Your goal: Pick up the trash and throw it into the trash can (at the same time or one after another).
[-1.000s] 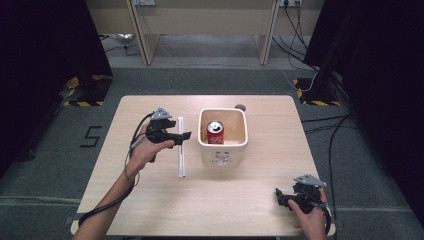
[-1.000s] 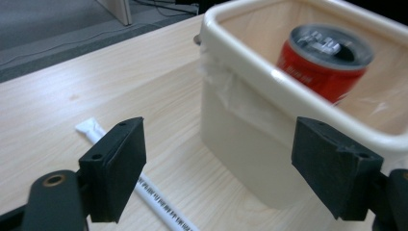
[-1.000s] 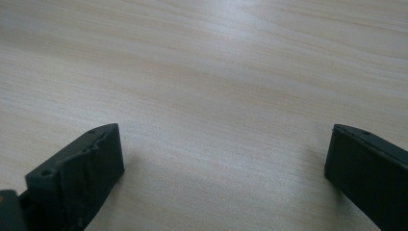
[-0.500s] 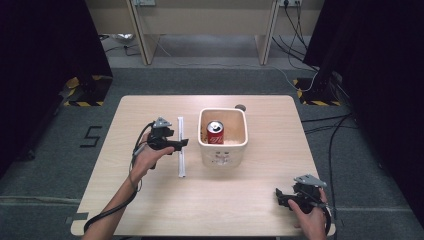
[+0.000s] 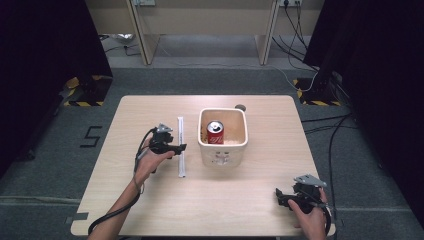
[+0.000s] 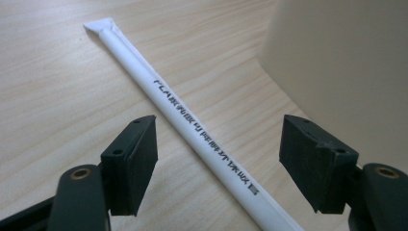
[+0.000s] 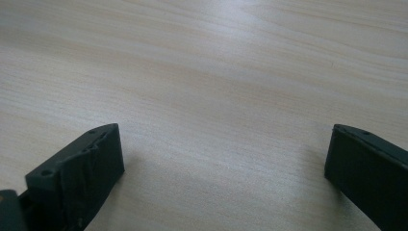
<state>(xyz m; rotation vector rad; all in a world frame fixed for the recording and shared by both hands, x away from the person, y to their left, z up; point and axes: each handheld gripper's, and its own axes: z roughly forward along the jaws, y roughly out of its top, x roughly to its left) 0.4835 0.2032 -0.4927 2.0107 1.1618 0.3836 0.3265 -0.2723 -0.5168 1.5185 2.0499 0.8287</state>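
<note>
Left gripper: the black two-jaw left gripper (image 5: 175,148) sits low over the wooden table (image 5: 150,210), held in the person's left hand (image 5: 150,162). In the left gripper view its two pads (image 6: 132,161) stand apart on either side of the straw, neither one touching it. The jaws have just been closing, with the straw between them but not yet pinched.

Straw: a long, thin white paper-wrapped drinking straw (image 6: 192,126) with small grey print along it lies flat on the table, just left of the tub and roughly parallel to its left wall. Its flattened, sealed end (image 6: 98,25) points away from the person.

Handling: it looks very light and slim, likely to roll or skid on the smooth wood. The paper sleeve should crush or bend under a hard squeeze, so a gentle pinch seems best.

Where to grip: across the round shaft near its middle, where the pads already bracket it. The flat sealed tip would probably flop.

Tub: a cream square plastic tub (image 5: 242,142) stands mid-table, close beside the straw but apart from it. A red drinks can (image 5: 215,132) stands upright inside.

Right gripper: the black two-jaw right gripper (image 5: 286,196) rests at the near right edge of the table, well apart from the straw. Its jaws gape wide over bare wood, holding nothing.
</note>
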